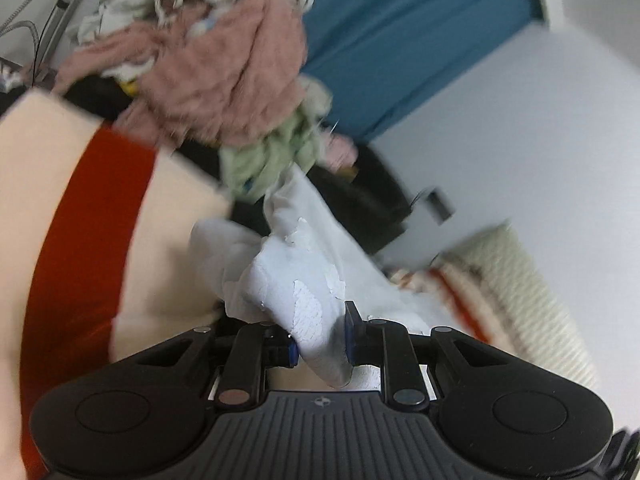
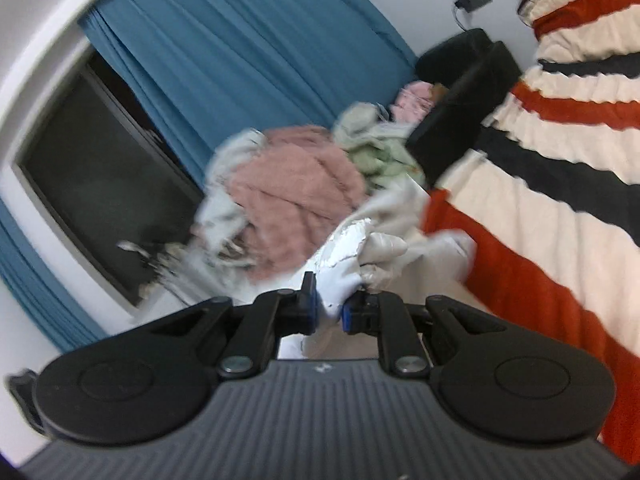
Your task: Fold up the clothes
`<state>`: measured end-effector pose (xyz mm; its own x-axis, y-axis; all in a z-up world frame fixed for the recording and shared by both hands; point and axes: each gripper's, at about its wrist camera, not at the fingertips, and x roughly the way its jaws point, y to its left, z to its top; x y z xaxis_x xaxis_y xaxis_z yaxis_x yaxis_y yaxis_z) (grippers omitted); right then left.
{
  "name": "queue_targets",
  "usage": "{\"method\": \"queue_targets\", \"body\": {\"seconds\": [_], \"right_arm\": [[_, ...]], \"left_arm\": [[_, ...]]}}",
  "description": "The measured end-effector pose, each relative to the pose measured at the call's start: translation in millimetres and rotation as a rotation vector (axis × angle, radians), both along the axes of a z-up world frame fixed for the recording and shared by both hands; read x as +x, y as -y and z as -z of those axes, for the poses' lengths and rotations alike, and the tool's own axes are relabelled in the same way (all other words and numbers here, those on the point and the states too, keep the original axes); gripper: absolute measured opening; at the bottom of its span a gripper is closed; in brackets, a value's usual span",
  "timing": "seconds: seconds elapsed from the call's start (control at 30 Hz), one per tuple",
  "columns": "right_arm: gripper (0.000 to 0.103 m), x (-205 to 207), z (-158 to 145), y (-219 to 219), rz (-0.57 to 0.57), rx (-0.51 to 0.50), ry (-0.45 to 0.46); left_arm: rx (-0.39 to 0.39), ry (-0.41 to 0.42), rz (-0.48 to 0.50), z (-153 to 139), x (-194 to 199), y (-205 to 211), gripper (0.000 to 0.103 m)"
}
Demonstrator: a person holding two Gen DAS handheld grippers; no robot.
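Note:
A white garment [image 1: 304, 280] with a cracked silvery print stretches from my left gripper [image 1: 322, 344] back toward the clothes pile [image 1: 224, 76]. The left gripper is shut on a bunched fold of it. In the right wrist view the same white garment [image 2: 352, 252] is pinched between the blue pads of my right gripper [image 2: 328, 308], which is shut on it. Behind it lies the clothes pile [image 2: 296, 196], with a fuzzy pink piece on top and pale green and white pieces around it. Both views are blurred by motion.
A striped bedspread [image 2: 552, 200] in cream, red and black covers the bed; its cream and red bands [image 1: 92, 216] fill the left of the left wrist view. A black bag [image 2: 460, 120] sits past the pile. Blue curtains [image 2: 248, 44], a dark window [image 2: 92, 184] and a white wall [image 1: 520, 128] stand behind.

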<state>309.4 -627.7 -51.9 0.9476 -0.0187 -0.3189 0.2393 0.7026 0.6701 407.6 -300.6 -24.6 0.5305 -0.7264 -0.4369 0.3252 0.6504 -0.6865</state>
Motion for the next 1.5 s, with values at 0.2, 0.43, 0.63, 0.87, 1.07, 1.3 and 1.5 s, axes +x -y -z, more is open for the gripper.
{"method": "queue_targets", "body": {"seconds": [0.2,0.43,0.63,0.87,1.07,1.3,1.5], "right_arm": [[0.017,3,136,-11,-0.026,0.09,-0.283],[0.02,-39,125,-32,-0.011,0.114,-0.359],[0.02,-89,44,-69,-0.057,0.012,-0.312],[0.09,-165,-51,-123,-0.088,-0.214,-0.211],[0.1,-234,-94,-162,-0.104,-0.341,-0.117],[0.1,-288,-104,-200,-0.082,-0.434,-0.045],[0.1,-315,-89,-222,-0.031,-0.481,0.0]], "left_arm": [[0.198,-0.032,0.091,88,-14,0,0.022],[0.376,0.068,0.101,61,-58,-9,0.044],[0.387,0.183,0.101,-27,-116,-35,0.051],[0.394,0.311,0.093,-117,-232,-81,0.085],[0.403,0.425,0.043,-166,-325,-126,0.102],[0.379,0.553,-0.032,-198,-409,-171,0.103],[0.355,0.618,-0.035,-194,-458,-193,0.103]]}}
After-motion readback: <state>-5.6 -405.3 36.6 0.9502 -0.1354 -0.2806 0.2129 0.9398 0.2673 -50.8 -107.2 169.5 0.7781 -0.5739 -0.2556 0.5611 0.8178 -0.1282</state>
